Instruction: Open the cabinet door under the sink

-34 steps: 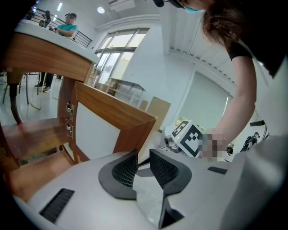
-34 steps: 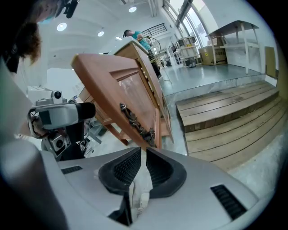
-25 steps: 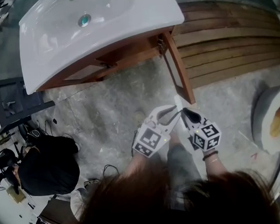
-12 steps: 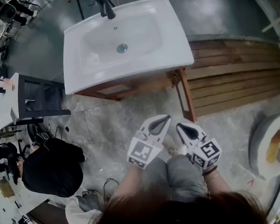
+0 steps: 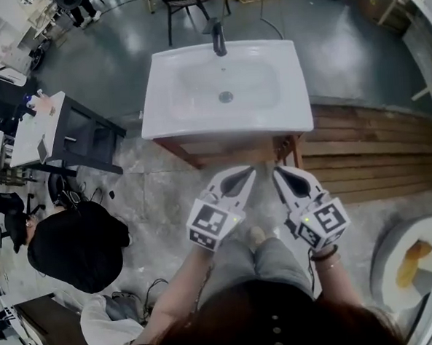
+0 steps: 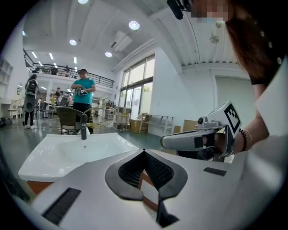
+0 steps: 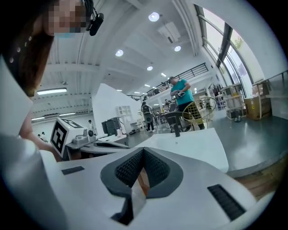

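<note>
The white sink (image 5: 225,87) with its black faucet (image 5: 219,37) tops a wooden cabinet (image 5: 200,151). The cabinet door (image 5: 297,150) stands swung out at the cabinet's right corner, seen edge-on. My left gripper (image 5: 245,175) and right gripper (image 5: 280,174) hover side by side in front of the cabinet, above the floor and apart from it. Both are shut with nothing between the pads; the right jaws have just closed. In the left gripper view the gripper (image 6: 144,150) points over the sink (image 6: 76,150). In the right gripper view the gripper (image 7: 144,149) points at the sink (image 7: 189,148).
A wooden slat platform (image 5: 376,158) lies right of the cabinet. A person in black (image 5: 75,250) crouches at the left, near a black side table (image 5: 75,140). A round white block (image 5: 415,262) sits lower right. A person in a teal shirt (image 6: 83,87) stands behind the sink.
Both grippers have risen from near the floor by the door's lower edge, and their jaws have closed. The head view has pulled back, so the sink shows square-on from the front.
</note>
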A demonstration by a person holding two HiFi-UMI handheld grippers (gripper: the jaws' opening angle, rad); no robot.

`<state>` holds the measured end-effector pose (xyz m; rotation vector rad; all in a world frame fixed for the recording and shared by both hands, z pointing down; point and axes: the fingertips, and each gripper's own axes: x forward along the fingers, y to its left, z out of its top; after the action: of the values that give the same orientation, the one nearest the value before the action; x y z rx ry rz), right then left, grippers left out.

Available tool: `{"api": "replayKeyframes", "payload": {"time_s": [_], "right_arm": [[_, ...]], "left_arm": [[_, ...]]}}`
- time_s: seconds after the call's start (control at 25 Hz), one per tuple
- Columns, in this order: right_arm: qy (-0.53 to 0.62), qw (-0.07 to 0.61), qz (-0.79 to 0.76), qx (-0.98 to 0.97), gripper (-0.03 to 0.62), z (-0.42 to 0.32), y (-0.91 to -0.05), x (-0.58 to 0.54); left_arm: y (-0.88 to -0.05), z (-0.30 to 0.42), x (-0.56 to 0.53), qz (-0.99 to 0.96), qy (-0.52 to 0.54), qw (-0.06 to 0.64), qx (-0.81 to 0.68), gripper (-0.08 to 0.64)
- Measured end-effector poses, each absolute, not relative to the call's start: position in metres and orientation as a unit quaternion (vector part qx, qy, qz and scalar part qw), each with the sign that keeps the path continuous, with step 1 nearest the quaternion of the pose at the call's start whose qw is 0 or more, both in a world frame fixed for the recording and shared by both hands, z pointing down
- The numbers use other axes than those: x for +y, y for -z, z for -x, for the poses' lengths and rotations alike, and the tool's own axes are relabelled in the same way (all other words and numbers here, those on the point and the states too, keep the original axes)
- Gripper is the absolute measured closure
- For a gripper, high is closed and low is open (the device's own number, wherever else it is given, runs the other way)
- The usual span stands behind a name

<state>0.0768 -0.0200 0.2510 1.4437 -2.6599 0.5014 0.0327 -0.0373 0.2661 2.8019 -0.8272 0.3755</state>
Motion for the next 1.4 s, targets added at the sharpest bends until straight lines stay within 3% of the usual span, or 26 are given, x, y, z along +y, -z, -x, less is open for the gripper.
{"api": "replayKeyframes", "payload": {"time_s": [0.36,1.4], "right_arm": [[-0.105,0.018,-0.456,-0.884,0.583,-0.039,-0.175,-0.02],[-0.088,0.034,-0.466,-0.88,0.586,-0.007,-0.169,-0.037]], "left_arm": [[-0.19,-0.002,-0.033,-0.94,-0.062,0.094,-0.321,0.551],[-0.186,0.024,-0.05,-0.927,-0.046,0.132,-0.348,0.552]]}}
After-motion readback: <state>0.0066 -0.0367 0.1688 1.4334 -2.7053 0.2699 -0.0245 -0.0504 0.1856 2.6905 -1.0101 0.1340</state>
